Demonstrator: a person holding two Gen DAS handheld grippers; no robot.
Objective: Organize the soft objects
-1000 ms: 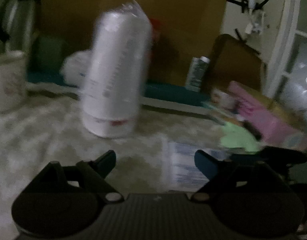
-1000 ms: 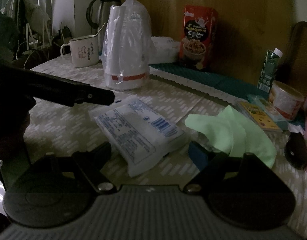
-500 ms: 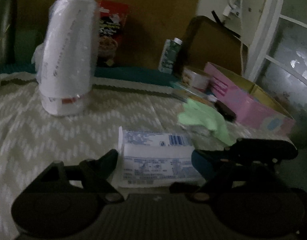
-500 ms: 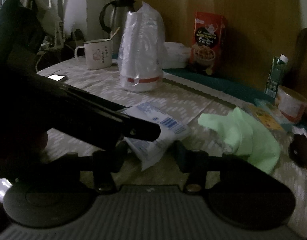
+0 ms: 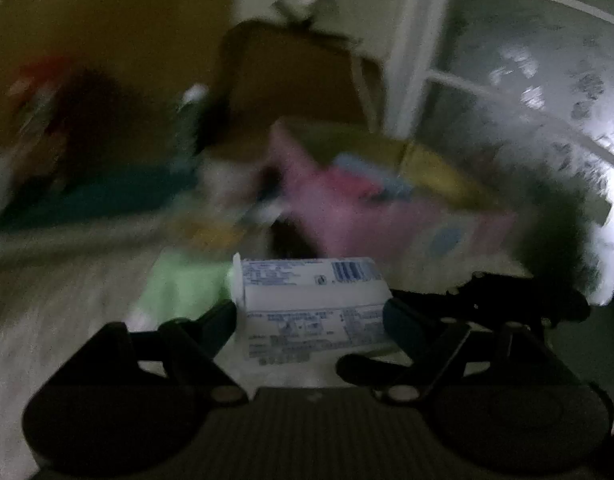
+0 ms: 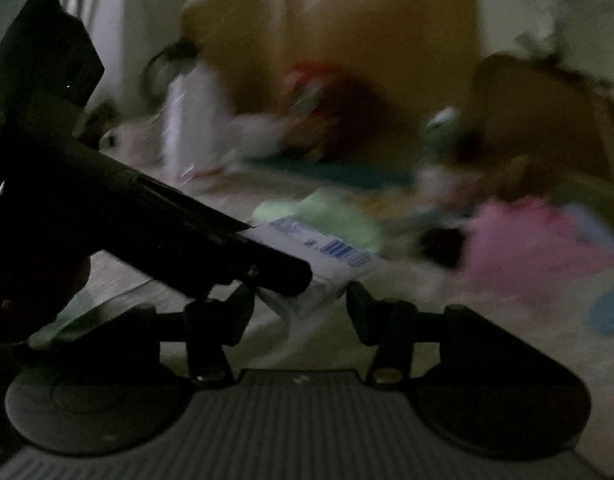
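1. Left wrist camera sits low over the table (image 5: 59, 320), facing the pink box (image 5: 387, 216) at 1 o'clock, close behind a white packet (image 5: 307, 300).
2. Right wrist camera looks across from the packet's (image 6: 327, 256) other side; pink box (image 6: 547, 248) at 3 o'clock.
3. Both share packet, green cloth (image 5: 183, 292) (image 6: 327, 216), box.

Your table (image 5: 47, 312) wears a pale patterned cloth (badly blurred in both views). On it lie a green cloth (image 5: 179, 288), a pink box (image 5: 387, 216) beyond, a dark small thing (image 6: 443, 246) between them, and a teal mat (image 5: 107, 196) at the back.
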